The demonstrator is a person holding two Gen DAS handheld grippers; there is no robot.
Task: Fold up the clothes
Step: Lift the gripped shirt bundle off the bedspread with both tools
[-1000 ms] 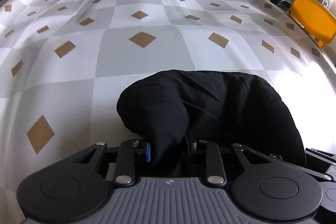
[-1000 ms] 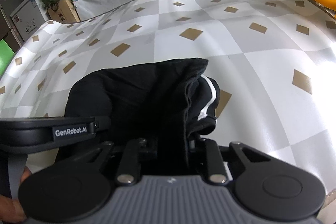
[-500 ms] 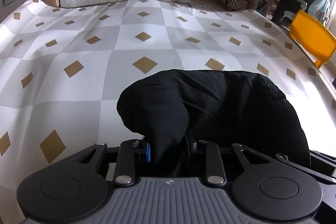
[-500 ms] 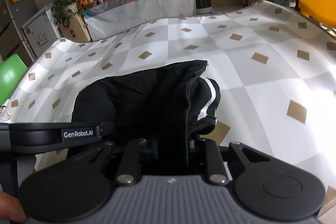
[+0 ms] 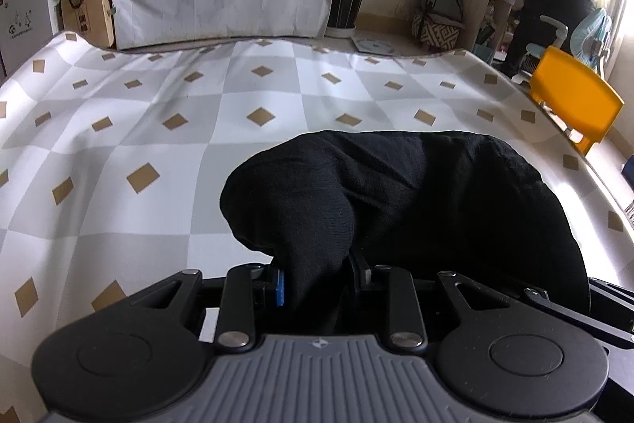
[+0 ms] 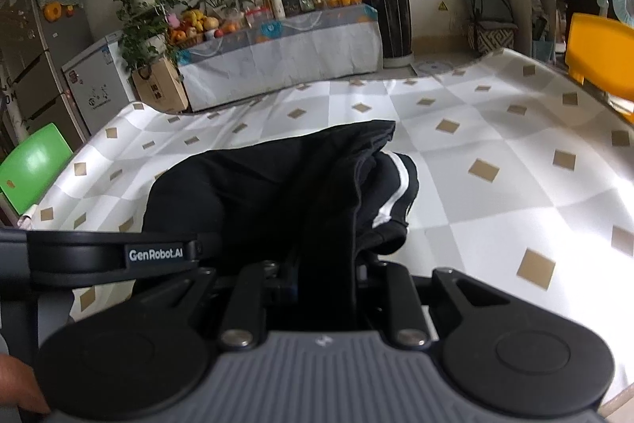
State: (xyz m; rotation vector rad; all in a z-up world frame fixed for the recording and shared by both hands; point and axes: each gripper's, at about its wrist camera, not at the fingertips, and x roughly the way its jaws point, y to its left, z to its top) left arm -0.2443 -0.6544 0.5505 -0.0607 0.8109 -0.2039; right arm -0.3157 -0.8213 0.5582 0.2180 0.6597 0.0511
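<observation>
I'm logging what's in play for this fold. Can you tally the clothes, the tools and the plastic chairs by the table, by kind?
Black garment: 1
Tools, left tool and right tool, both shut on the garment: 2
Chairs, yellow chair and green chair: 2
Total: 5

A checkered cloth (image 5: 277, 86) is covering the table. At twelve o'clock a draped bench (image 6: 277, 62) is bearing fruit and plants; a yellow chair (image 5: 574, 106) is standing at two o'clock, where daylight, probably a window's, is glaring.
</observation>
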